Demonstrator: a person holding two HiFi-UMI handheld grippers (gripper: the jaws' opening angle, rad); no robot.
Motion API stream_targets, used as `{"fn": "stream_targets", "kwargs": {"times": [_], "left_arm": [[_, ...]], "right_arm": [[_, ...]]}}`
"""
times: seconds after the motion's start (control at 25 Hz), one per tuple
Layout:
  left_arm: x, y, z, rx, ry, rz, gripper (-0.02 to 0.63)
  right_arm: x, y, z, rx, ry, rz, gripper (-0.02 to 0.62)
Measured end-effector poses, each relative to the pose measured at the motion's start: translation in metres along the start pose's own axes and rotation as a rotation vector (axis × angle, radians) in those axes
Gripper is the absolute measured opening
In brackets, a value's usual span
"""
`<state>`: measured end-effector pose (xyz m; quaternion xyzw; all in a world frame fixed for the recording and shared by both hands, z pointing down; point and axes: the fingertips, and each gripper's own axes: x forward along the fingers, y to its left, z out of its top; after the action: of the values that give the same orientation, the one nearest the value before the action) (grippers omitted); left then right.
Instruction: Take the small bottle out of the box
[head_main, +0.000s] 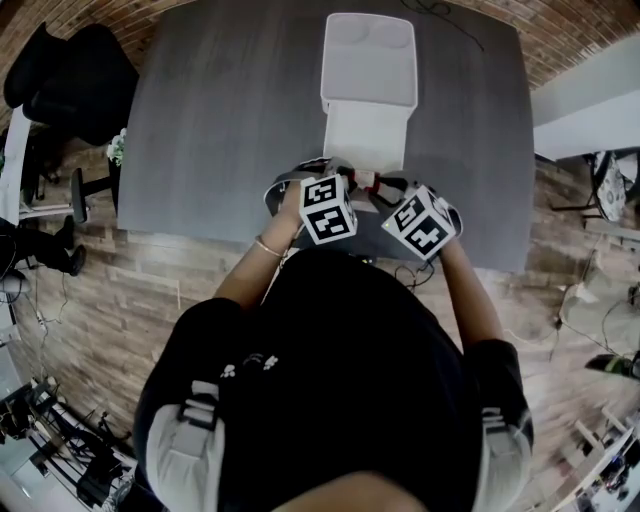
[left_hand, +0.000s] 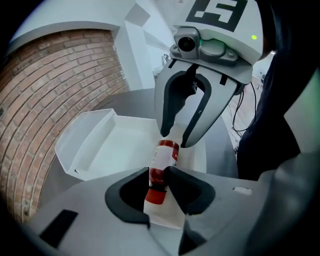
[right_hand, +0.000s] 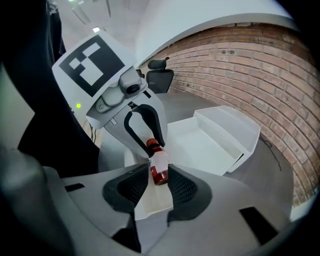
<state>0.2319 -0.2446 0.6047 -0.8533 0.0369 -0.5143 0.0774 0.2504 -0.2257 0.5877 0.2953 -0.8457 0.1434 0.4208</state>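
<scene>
The small bottle (head_main: 366, 182) has a white label and a red cap, and hangs level in the air between my two grippers, just in front of the open white box (head_main: 368, 90). My left gripper (left_hand: 158, 181) is shut on the bottle (left_hand: 163, 159) at its capped neck. My right gripper (right_hand: 159, 175) faces it, and its jaws stand round the bottle's (right_hand: 159, 164) red base end with a thin gap at the pads, so it is open. From the left gripper view the right gripper (left_hand: 176, 139) straddles the far end. The box (left_hand: 100, 145) lies behind, with nothing visible inside it.
The box (right_hand: 220, 135) sits on a grey table (head_main: 230, 120) with its lid folded back toward the far edge. A black chair (head_main: 70, 70) stands left of the table. A brick wall (right_hand: 260, 75) runs behind it, and cables lie on the wooden floor.
</scene>
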Motion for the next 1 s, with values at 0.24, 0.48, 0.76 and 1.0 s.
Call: {"fn": "stream_targets", "kwargs": {"times": [0.24,0.48,0.76,1.0], "left_arm": [[0.004,0.002,0.002,-0.022,-0.005,-0.011,0.127],[0.006,0.008,-0.001,-0.038,-0.014,-0.018,0.138],[0.008,0.008,0.0,-0.071,-0.027,-0.026,0.141],[0.008,0.01,-0.003,-0.088,-0.033,-0.023,0.144]], "right_arm": [[0.011,-0.009,-0.002,-0.137,0.084,0.008,0.192],[0.033,-0.009,-0.006,-0.276,0.212,0.072,0.218],[0.052,-0.013,-0.016,-0.356,0.304,0.078,0.21],[0.059,-0.014,-0.02,-0.397,0.373,0.042,0.218]]}}
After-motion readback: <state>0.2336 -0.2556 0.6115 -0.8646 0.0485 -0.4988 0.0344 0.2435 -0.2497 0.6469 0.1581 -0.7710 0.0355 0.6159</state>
